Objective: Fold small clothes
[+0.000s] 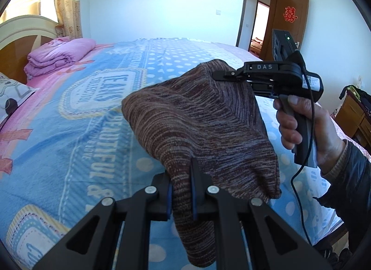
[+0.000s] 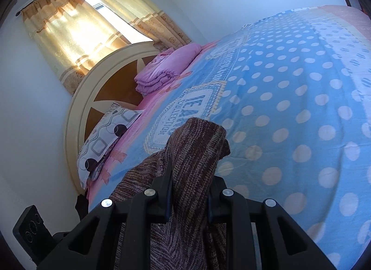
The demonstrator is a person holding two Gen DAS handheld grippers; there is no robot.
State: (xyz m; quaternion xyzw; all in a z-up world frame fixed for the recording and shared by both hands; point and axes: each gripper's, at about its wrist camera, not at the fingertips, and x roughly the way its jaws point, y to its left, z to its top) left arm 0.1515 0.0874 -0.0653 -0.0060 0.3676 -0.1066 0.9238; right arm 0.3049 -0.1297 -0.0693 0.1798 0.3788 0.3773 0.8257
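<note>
A small brown striped knitted garment [image 1: 197, 116] hangs in the air above the bed, held between both grippers. My left gripper [image 1: 182, 177] is shut on its near lower edge. My right gripper [image 1: 222, 76] shows in the left wrist view at the upper right, held by a hand, shut on the garment's far top edge. In the right wrist view the same garment [image 2: 197, 149] bunches between the right gripper [image 2: 190, 177] fingers and drapes down over them.
The bed [image 1: 81, 119] has a blue dotted cover with lettering. A folded pink quilt [image 1: 58, 56] and a patterned pillow [image 2: 106, 135] lie by the headboard [image 2: 76, 107]. A wooden door [image 1: 289, 21] and a wooden cabinet [image 1: 354, 116] stand to the right.
</note>
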